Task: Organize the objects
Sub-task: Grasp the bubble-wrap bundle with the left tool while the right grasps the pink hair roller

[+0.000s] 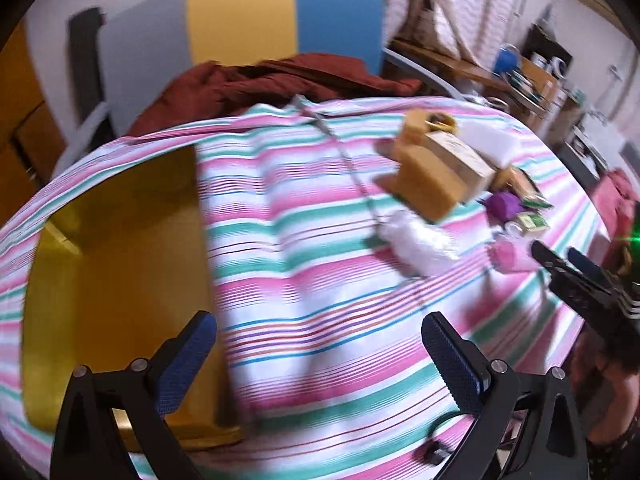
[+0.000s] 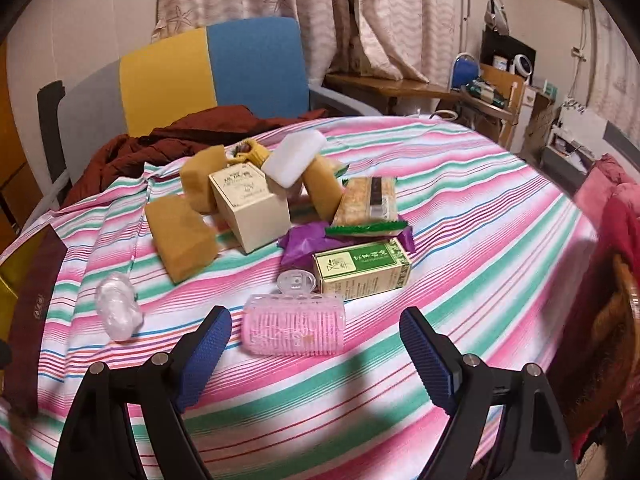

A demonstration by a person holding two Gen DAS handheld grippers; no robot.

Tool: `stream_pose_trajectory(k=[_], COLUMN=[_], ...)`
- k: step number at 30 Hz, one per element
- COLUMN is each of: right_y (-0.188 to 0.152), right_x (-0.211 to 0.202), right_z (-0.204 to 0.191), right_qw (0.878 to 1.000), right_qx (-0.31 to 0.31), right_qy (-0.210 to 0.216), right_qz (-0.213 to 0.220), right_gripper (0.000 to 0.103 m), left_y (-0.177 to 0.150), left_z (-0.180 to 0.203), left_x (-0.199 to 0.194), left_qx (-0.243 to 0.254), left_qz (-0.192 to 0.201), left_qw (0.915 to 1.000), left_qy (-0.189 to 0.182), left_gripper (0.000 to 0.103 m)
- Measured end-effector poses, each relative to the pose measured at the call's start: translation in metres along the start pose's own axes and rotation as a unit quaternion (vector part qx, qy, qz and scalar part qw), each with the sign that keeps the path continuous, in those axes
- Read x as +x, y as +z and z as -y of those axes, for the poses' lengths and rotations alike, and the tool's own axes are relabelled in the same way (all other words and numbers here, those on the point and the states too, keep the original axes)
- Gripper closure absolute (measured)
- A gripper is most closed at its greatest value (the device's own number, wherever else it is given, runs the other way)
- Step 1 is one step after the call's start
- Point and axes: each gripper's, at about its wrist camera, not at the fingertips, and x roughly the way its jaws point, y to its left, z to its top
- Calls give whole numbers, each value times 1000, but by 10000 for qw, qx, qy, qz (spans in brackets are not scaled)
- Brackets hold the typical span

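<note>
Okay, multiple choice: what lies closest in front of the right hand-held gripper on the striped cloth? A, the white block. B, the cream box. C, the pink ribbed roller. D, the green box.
C: the pink ribbed roller lies just ahead of the open right hand-held gripper, nearer than the green box.

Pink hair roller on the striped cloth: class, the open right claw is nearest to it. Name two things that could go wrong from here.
1. The pink hair roller lies on its side, so the right claw may nudge it and it could roll away.
2. The green box and the clear clip sit close behind it, so a deep reach might push them into the pile.
</note>
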Motion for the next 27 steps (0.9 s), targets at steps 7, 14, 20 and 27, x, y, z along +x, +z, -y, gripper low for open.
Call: stream_pose_trajectory(k=[7,14,20,27], right_y=[-1,-7,-14,-20], right_x=[29,35,31,25], right_z=[-12,-9,-8,-11], right_qw=[9997,9994,9993,9993], right_qx=[-72,-26,-73,-87], right_qy=[123,303,337,333], right_qz=[-213,-162,-114,-128], right_gripper=[18,39,39,39], left_y=[21,36,45,38], left_z=[30,48,60,69], left_x=[34,71,90,109], left_qx=[193,482,662,1037], left_qz=[-131,-155,50,-139], left_qw=[9986,9968,9964,9918], left_qy=[-470,-620,-523,-734], left_gripper=[0,0,2,52])
